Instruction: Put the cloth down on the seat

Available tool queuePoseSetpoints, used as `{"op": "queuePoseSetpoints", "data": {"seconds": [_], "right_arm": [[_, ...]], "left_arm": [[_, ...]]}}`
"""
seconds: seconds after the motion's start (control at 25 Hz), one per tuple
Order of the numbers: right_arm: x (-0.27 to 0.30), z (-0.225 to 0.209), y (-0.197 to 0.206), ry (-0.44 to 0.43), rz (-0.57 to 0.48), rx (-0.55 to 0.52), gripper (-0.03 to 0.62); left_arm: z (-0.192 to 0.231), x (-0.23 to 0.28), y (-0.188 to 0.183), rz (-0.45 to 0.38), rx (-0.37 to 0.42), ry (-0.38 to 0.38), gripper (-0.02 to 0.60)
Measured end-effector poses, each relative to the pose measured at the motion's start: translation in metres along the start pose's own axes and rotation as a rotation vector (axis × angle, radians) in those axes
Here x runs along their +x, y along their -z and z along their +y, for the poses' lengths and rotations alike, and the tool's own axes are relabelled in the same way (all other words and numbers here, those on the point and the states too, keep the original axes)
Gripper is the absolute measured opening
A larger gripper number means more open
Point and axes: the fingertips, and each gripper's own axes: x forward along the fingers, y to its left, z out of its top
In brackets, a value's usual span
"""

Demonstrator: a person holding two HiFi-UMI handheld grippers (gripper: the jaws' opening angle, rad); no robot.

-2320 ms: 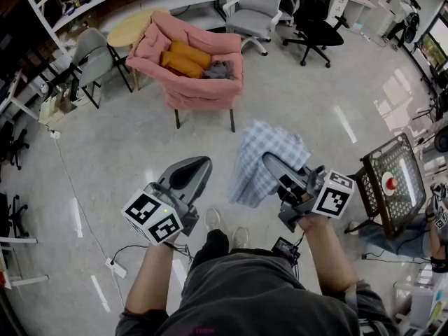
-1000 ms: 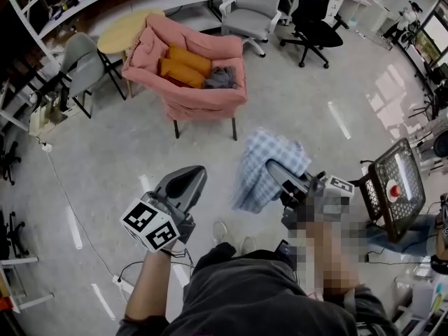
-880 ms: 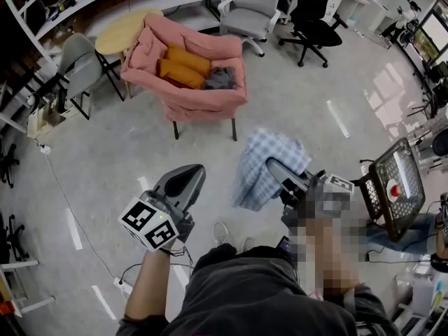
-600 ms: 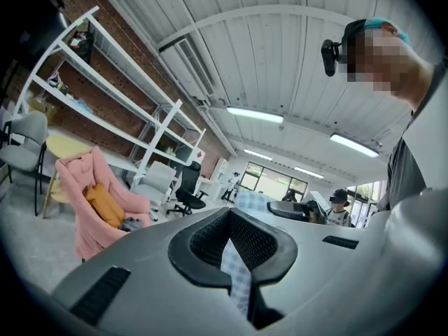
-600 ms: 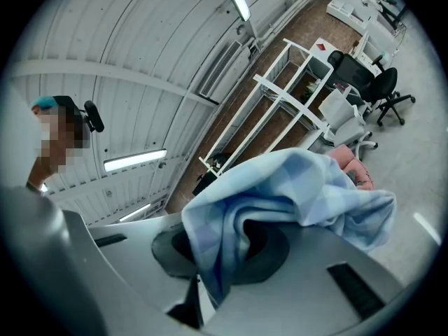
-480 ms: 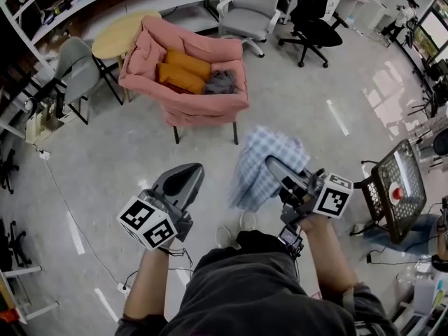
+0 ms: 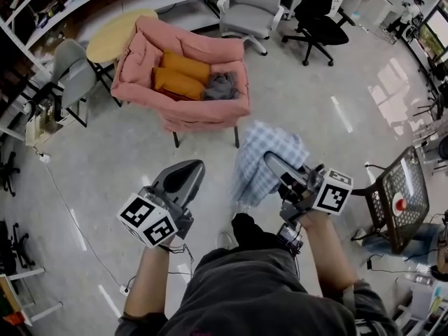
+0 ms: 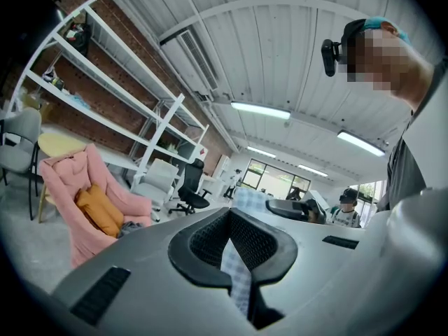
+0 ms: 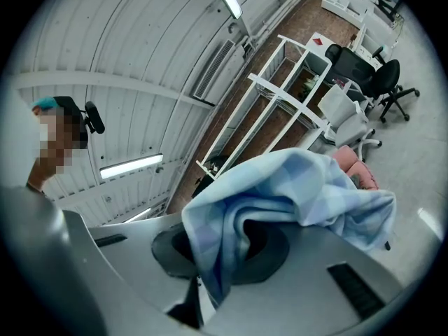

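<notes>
A blue-and-white checked cloth (image 7: 264, 161) hangs from my right gripper (image 7: 271, 162), which is shut on it and held above the floor. In the right gripper view the cloth (image 9: 280, 187) bunches over the jaws. My left gripper (image 7: 183, 176) is level with it on the left, shut and holding nothing. Through its narrow slit the left gripper view shows the cloth (image 8: 248, 198) beyond. The pink armchair (image 7: 210, 109) stands ahead, apart from both grippers. Its seat holds orange cushions (image 7: 178, 75) and a grey bundle (image 7: 220, 86).
A round yellow table (image 7: 115, 26) and a grey chair (image 7: 70, 72) stand left of the armchair. Behind it are a grey office chair (image 7: 255, 9) and a black one (image 7: 318, 19). A black wire cart (image 7: 399, 198) is at my right. A cable (image 7: 63, 180) runs across the floor.
The armchair has drifted left and a little nearer in the head view as I step forward. Both grippers keep their pose, and the cloth stays in the right one.
</notes>
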Motion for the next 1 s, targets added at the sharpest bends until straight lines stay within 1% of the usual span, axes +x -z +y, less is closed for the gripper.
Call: {"op": "queuePoseSetpoints", "data": {"seconds": [0.36,0.64,0.8,1.0], "right_arm": [[0.037,-0.087,-0.066,-0.018,0.039,0.031,0.049],[0.052,-0.151,-0.118,-0.033,0.076,0.054,0.049],[0.059,-0.18,-0.146,-0.042,0.092,0.047,0.049],[0.081,-0.208,-0.17,-0.047,0.094,0.039,0.049]], "left_arm": [[0.06,0.097,-0.022,0.025,-0.019,-0.036,0.011],[0.088,0.173,-0.04,0.035,-0.026,-0.064,0.011],[0.098,0.206,-0.047,0.036,-0.033,-0.082,0.011],[0.122,0.231,-0.053,0.04,-0.036,-0.086,0.011]]}}
